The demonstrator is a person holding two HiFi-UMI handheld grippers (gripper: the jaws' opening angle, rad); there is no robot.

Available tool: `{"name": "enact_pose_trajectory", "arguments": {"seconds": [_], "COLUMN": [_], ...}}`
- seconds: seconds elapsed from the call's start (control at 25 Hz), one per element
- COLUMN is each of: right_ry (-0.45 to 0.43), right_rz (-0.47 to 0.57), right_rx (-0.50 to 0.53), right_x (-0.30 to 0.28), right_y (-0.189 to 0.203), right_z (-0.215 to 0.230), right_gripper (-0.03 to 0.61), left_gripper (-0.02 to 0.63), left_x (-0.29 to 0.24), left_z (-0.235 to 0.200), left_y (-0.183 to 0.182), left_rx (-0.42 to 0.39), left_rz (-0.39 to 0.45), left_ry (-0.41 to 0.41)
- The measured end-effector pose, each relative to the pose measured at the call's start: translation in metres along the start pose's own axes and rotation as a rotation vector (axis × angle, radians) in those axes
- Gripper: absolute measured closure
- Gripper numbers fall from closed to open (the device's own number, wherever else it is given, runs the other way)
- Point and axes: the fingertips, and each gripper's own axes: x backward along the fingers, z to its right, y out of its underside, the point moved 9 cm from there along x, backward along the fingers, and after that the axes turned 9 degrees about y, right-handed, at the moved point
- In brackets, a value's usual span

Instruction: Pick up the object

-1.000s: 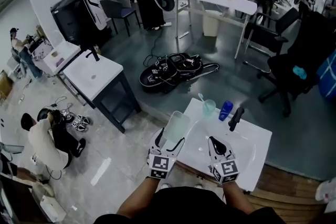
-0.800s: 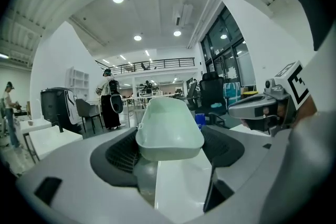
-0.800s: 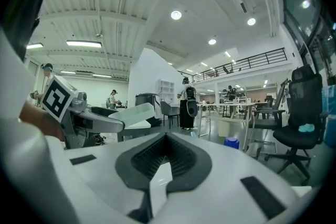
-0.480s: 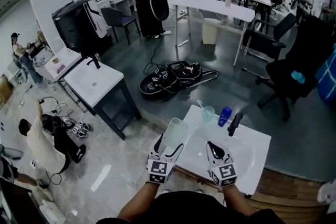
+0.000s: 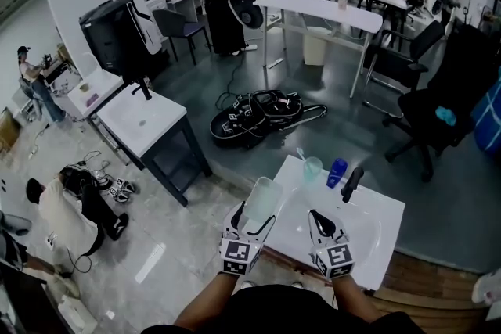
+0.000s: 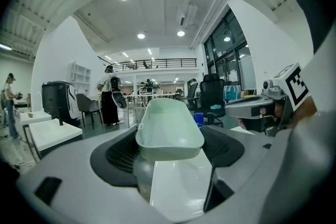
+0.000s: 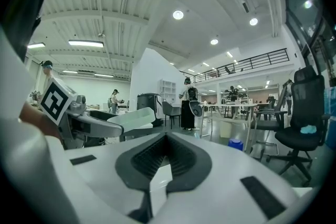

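Observation:
A pale green translucent cup (image 5: 264,198) is held just above the near left edge of the white washbasin top (image 5: 368,209). My left gripper (image 5: 252,218) is shut on its lower part, and the black pads (image 6: 119,153) press on both sides. In the left gripper view the cup (image 6: 169,124) fills the gap between the jaws, its open mouth pointing away from me. My right gripper (image 5: 322,218) hovers over the basin a little to the right, jaws together with nothing between them. The right gripper view shows its own jaws (image 7: 164,153) and the cup (image 7: 134,117) at the left.
At the basin's far edge stand a small clear cup (image 5: 312,167) with a stick in it, a blue bottle (image 5: 337,172) and a black tap (image 5: 351,182). A second washstand (image 5: 145,121) stands to the left, and cases (image 5: 254,115) lie on the floor. A person (image 5: 66,211) crouches at the lower left.
Both grippers hold almost the same places over the basin, the cup still in the left one. The head view has shifted slightly and people in the background have moved.

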Motion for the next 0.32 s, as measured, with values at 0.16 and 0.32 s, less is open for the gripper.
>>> {"name": "enact_pose_trajectory", "arguments": {"seconds": [0.16, 0.32], "right_ry": [0.004, 0.000], "right_rz": [-0.001, 0.007], "right_rx": [-0.005, 0.009], "right_x": [-0.001, -0.005], "right_y": [0.001, 0.011], "right_z": [-0.001, 0.001], "right_gripper": [0.561, 0.561], "left_gripper": [0.219, 0.219], "left_x": [0.000, -0.004], "left_z": [-0.001, 0.000], "left_y": [0.004, 0.008], "left_rx": [0.003, 0.011], "left_rz": [-0.002, 0.006], "left_ry": [-0.001, -0.003]}}
